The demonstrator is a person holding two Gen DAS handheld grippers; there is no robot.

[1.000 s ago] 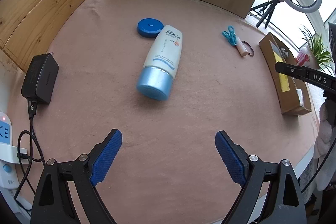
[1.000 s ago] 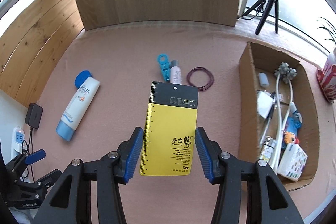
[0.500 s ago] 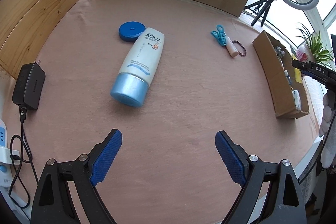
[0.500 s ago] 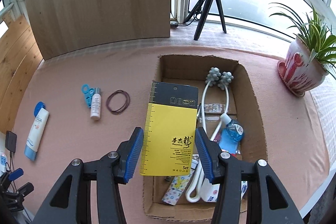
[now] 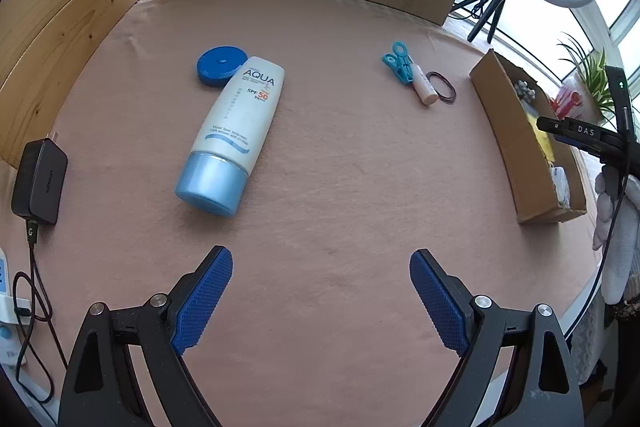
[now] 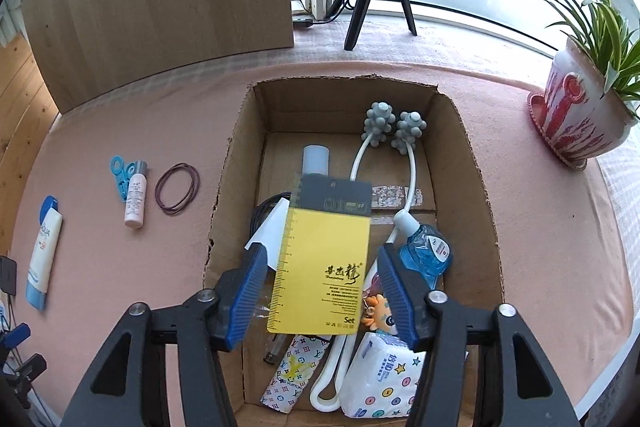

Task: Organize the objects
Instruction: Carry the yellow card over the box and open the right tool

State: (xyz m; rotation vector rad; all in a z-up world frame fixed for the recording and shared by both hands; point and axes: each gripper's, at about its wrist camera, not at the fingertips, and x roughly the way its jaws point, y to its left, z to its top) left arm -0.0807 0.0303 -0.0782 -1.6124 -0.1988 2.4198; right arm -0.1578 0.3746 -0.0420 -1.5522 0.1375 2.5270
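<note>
Right wrist view: the right gripper (image 6: pixel 322 291) is over the open brown cardboard box (image 6: pixel 478 187), which fills the centre of the frame. The yellow-and-black flat card package (image 6: pixel 322 259) lies between the blue pads, its long axis running from bottom to top of the frame and its black hanger end toward the top. The fingers (image 6: pixel 248 291) are spread wider than the package, with a gap visible on both sides, so they do not pinch it; whether the package is falling or resting on the contents cannot be told. Inside the box lie a white massager with two grey knobbed balls (image 6: pixel 394 127), a blue liquid bottle (image 6: pixel 426 253) and a white tissue pack (image 6: pixel 382 379). The box walls close in on all four sides; the bare pink table cover (image 6: pixel 552 247) lies open at right.

Left wrist view: the left gripper (image 5: pixel 320 291) hangs over empty pink cloth in the lower frame, fingers (image 5: pixel 204 291) spread wide and holding nothing. A white sunscreen tube with a light-blue cap (image 5: pixel 230 133) lies left of centre, cap toward the lower left, its flat end overlapping a blue round disc (image 5: pixel 216 65). A teal clip (image 5: pixel 398 61), a small white tube (image 5: pixel 424 89) and a dark elastic band (image 5: pixel 442 91) cluster in the upper right, near the box.
</note>
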